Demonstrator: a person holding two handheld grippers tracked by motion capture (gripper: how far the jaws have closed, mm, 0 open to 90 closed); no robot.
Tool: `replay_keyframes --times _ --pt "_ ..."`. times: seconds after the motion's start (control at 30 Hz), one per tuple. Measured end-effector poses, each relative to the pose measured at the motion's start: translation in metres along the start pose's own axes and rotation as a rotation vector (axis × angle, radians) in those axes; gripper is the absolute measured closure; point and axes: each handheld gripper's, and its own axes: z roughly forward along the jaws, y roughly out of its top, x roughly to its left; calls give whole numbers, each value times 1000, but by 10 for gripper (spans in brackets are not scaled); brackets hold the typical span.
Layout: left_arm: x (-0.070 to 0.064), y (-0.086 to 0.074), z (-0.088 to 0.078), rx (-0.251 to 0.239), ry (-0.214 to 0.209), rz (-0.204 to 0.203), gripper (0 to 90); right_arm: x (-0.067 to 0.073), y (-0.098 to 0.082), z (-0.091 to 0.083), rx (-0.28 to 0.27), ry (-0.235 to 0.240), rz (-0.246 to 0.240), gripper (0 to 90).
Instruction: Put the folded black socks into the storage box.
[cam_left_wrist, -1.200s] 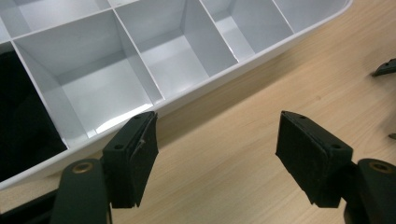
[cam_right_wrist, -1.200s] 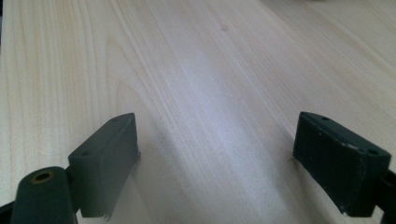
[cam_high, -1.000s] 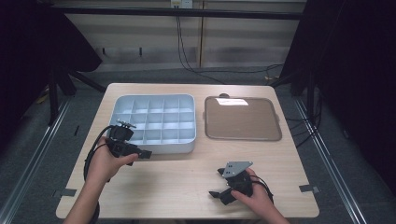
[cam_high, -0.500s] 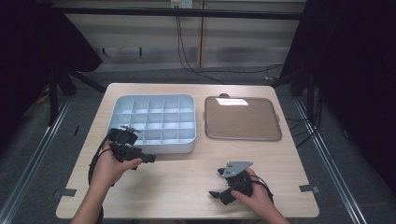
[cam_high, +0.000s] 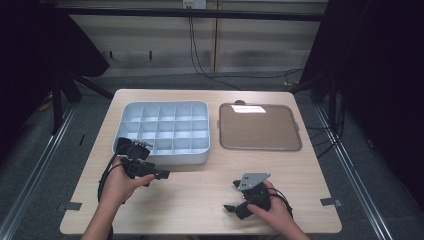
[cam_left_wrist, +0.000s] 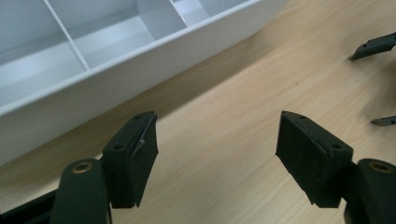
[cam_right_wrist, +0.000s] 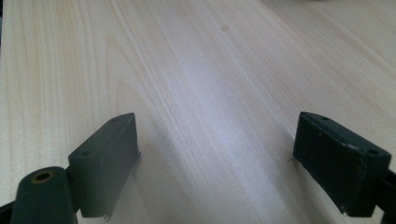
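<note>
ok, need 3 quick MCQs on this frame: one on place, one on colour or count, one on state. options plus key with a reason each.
1. Where does the divided tray lie relative to the brown lid?
A. to its left
B. on top of it
C. to its right

2. What colour is the divided tray?
A. red
B. pale blue-white
C. black

3. How does the left claw stand?
A. shut on the tray wall
B. open, holding nothing
C. shut on a cable

Key: 1 A, the high view shows the two side by side on the table, tray on the left. 2 B, its walls and cells look pale. 3 B, the left gripper view shows bare wood between the spread jaws.
</note>
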Motion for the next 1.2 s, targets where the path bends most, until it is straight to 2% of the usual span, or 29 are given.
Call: replay_keyframes --times 0.4,0.5,0.6,0.97,1.13,1.2 --pt "-1 -9 8 -12 -11 -2 289 0 0 0 0 0 0 132" --pt "0 -13 12 -1 -14 8 289 0 0 0 0 0 0 132" --pt "0 -16 16 4 -16 2 289 0 0 0 0 0 0 132" --pt "-1 -25 26 5 -33 22 291 0 0 0 0 0 0 132" --pt "-3 -29 30 -9 -26 23 289 0 0 0 -1 -1 3 132" --pt "-2 -30 31 -8 -21 40 289 0 0 0 0 0 0 132"
